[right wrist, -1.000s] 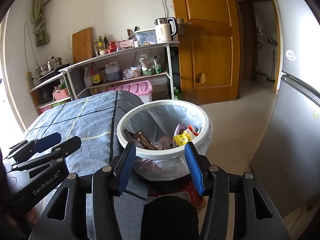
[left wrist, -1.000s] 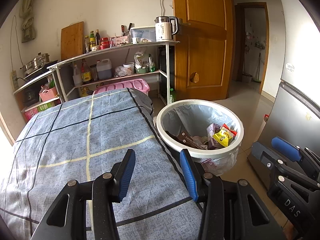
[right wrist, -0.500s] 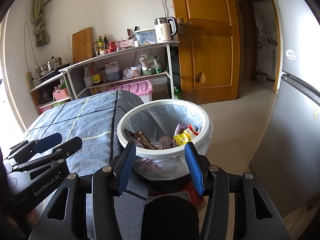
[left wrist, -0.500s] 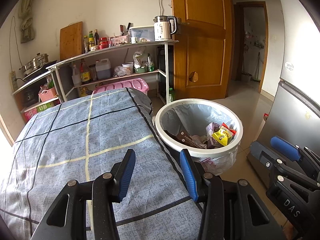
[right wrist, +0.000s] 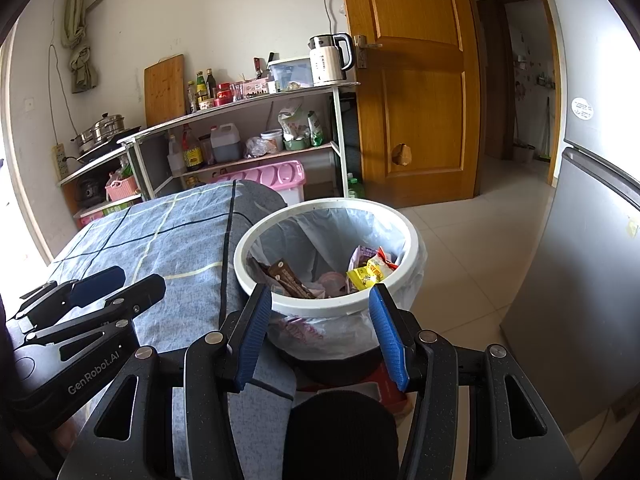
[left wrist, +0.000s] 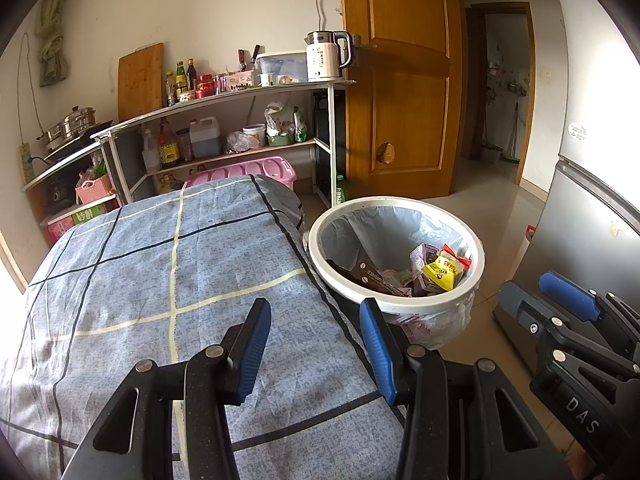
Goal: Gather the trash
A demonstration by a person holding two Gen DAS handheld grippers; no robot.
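Note:
A white round bin with a pale plastic liner stands on the floor against the right edge of the cloth-covered table. Inside lie several wrappers: a brown one, a purple one and a yellow one. My left gripper hovers open over the table's near right corner with nothing between its blue pads. My right gripper is open and empty just before the bin, whose yellow wrapper and brown wrapper show. Each gripper appears at the edge of the other's view.
A blue checked cloth covers the table. Behind it stand metal shelves with bottles, a kettle and a pink crate. A wooden door is at the back, and a grey fridge stands at the right beside the tiled floor.

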